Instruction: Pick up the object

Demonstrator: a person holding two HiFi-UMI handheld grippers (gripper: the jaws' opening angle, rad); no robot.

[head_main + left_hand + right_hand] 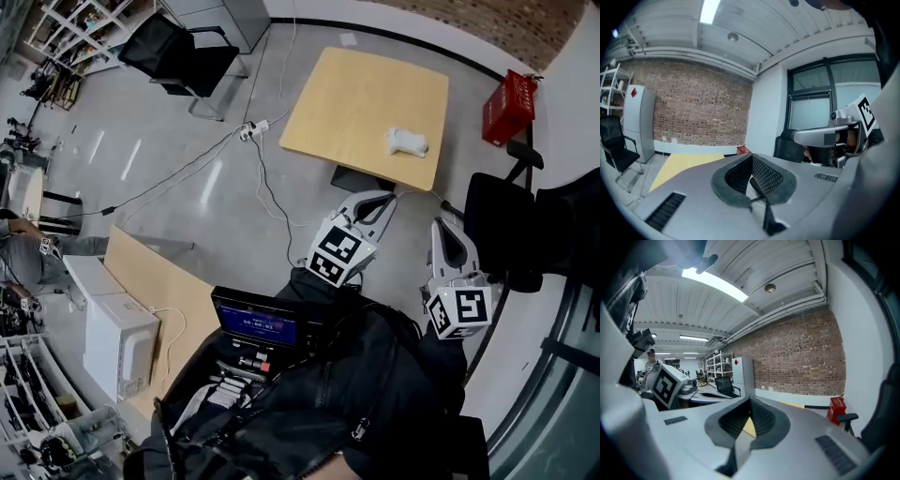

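Observation:
A small white crumpled object (407,142) lies near the right edge of a light wooden table (356,103). Both grippers hang short of the table's near edge, held close to my body and well apart from the object. My left gripper (378,198) points toward the table with its jaws shut and nothing between them; its meshed pads (761,174) meet in the left gripper view. My right gripper (441,227) is beside it to the right, also shut and empty, its jaws closed together in the right gripper view (749,408). The object is hidden in both gripper views.
A black office chair (502,225) stands just right of the grippers. A red box (509,106) sits by the wall beyond the table. Cables and a power strip (253,129) cross the floor to the left. A white appliance (117,342) and a second wooden board are at lower left.

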